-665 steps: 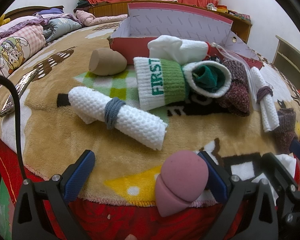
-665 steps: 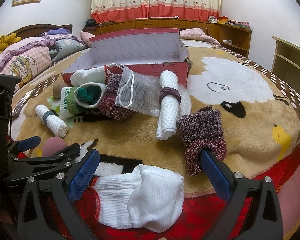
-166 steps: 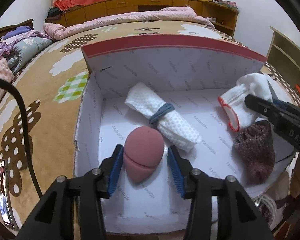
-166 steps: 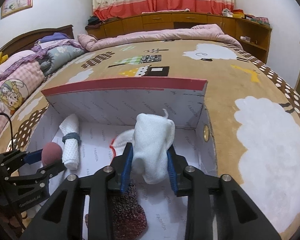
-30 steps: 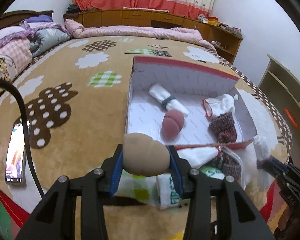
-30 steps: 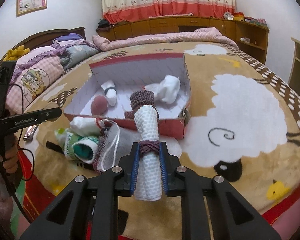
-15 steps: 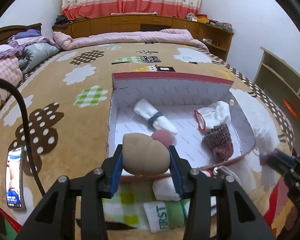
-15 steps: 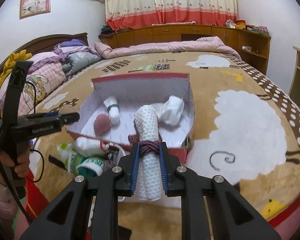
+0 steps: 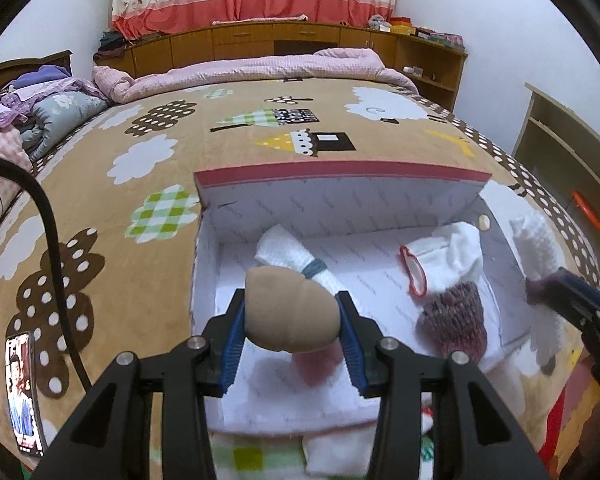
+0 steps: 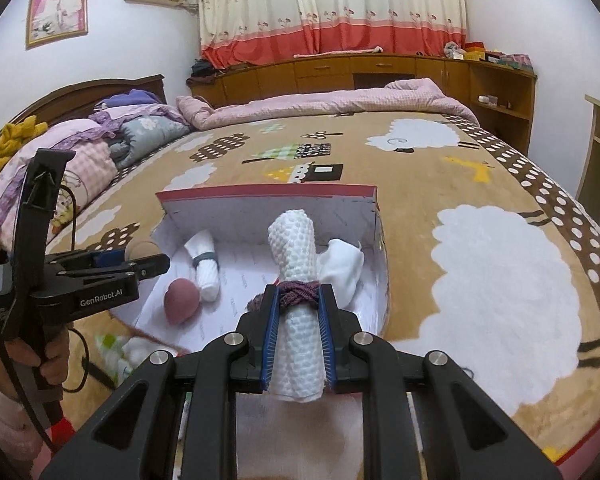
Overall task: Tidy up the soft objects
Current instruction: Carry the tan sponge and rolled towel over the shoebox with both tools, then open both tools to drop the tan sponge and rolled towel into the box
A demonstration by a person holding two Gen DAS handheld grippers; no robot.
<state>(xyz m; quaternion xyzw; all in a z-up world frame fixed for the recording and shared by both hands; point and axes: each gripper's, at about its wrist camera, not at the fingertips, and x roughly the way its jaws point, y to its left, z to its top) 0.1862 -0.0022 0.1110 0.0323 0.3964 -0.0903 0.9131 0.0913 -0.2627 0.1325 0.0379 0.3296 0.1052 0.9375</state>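
Both loaded grippers, left gripper point(image 9: 292, 334) and right gripper point(image 10: 299, 338), now nearer box point(image 9: 340, 170)

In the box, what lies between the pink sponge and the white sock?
In the right wrist view, the box floor between the pink sponge and white sock is hidden behind the towel roll in the right tool.

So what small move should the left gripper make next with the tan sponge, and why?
Probably lower it a little and open. The left gripper is shut on the tan sponge, held above the box's white floor near the left wall. Beside the pink sponge and the rolled towel with the grey band some bare floor shows.
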